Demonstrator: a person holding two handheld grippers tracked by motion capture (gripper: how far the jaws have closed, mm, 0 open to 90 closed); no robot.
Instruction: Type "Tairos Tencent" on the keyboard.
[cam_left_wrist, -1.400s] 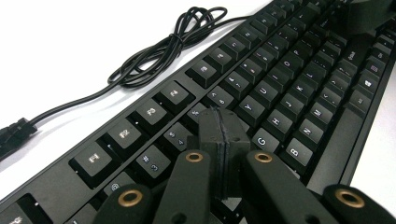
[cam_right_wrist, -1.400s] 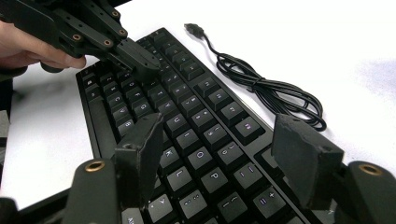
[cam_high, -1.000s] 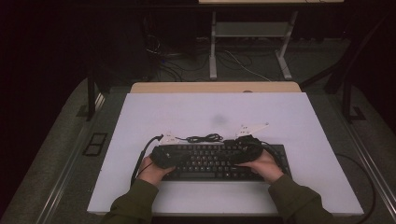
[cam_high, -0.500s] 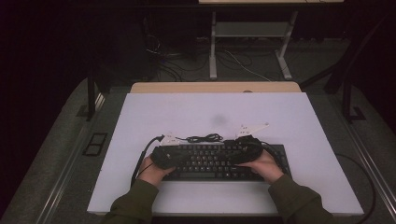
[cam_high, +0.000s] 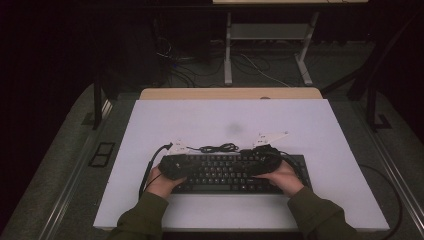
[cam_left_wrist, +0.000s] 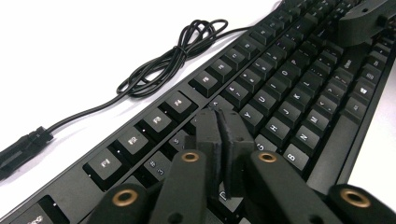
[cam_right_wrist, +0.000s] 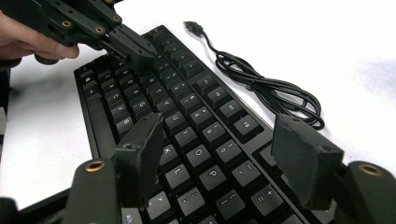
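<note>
Keyboard (cam_high: 227, 172) lies on the bench (cam_high: 150, 125) under both tools: left tool (cam_left_wrist: 218, 126) pressed together over its keys, right tool (cam_right_wrist: 224, 154) spread, while the gripper views reveal its coiled cable (cam_right_wrist: 266, 88).

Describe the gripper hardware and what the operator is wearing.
Both grippers, left gripper and right gripper, are matte black, with linkage arms on brass-coloured pivot bushings and flat rectangular pads. A black cable trails from the left one. The sleeves are olive green.
</note>
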